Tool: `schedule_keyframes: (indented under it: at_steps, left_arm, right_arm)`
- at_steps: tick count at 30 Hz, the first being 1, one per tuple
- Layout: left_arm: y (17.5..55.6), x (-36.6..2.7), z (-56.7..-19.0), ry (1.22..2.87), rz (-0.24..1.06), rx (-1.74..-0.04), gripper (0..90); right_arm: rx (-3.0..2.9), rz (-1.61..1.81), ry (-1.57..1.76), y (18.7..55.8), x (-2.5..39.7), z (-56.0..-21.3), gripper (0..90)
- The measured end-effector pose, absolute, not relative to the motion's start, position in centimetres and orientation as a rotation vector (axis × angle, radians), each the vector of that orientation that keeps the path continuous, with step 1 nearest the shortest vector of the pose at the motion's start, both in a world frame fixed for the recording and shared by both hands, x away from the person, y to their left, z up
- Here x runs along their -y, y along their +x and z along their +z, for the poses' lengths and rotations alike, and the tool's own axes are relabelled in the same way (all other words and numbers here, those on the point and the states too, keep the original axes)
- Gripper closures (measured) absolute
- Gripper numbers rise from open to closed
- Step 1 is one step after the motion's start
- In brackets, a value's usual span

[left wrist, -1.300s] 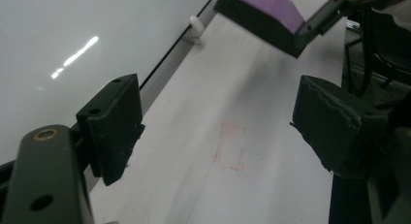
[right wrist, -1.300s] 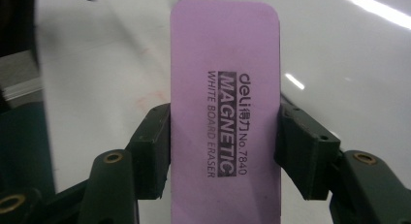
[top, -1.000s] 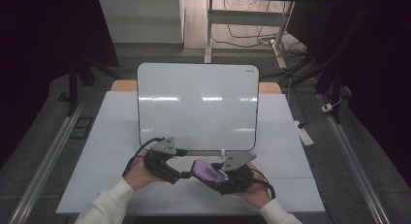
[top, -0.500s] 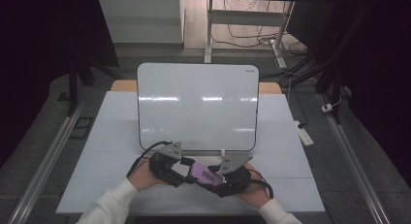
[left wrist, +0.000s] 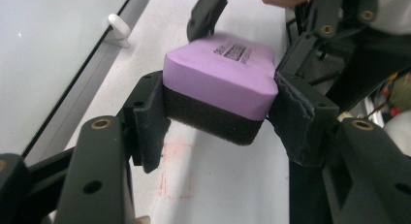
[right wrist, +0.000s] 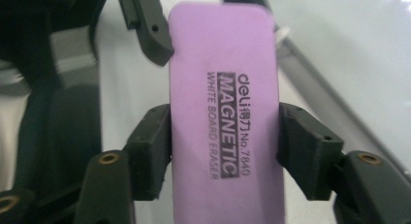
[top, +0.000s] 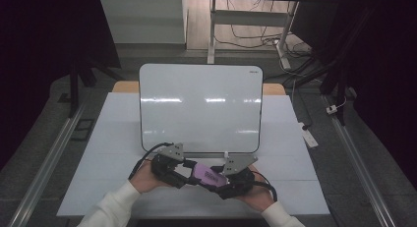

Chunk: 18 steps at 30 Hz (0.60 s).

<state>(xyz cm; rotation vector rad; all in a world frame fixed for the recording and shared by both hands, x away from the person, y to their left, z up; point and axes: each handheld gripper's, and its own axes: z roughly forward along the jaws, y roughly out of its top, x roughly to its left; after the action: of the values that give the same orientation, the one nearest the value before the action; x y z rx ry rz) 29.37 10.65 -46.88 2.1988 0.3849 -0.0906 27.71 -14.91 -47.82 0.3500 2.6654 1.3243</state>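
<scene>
Purple eraser (top: pixel 205 174) held off the table (top: pixel 123 138) near the whiteboard (top: pixel 199 106); left gripper (left wrist: pixel 218 112) pinches one end; right gripper (right wrist: pixel 223 146) pinches its sides.

Matt purple foam eraser (left wrist: pixel 220 78) with rough black felt underside; glossy whiteboard (top: pixel 199 106).

Purple eraser (right wrist: pixel 224 117) clamped btwn right gripper (right wrist: pixel 224 146) pads, label side up; left gripper (right wrist: pixel 145 25) jaw touching its far end; whiteboard (right wrist: pixel 349 44) beyond.
</scene>
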Motion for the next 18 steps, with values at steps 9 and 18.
schedule_keyframes:
  at_steps: [9, 18]
  left_arm:
    - [29.4, -10.7, -46.8, 2.156, -0.138, -0.399, 40.8]
    - [29.6, -10.6, -47.0, 2.179, -0.108, -0.432, 40.8]
  right_arm:
    - [-2.550, 1.311, 0.332, 26.4, 15.0, -47.0, 31.1]
    - [-2.656, 1.327, 0.505, 28.0, 15.9, -47.7, 26.3]
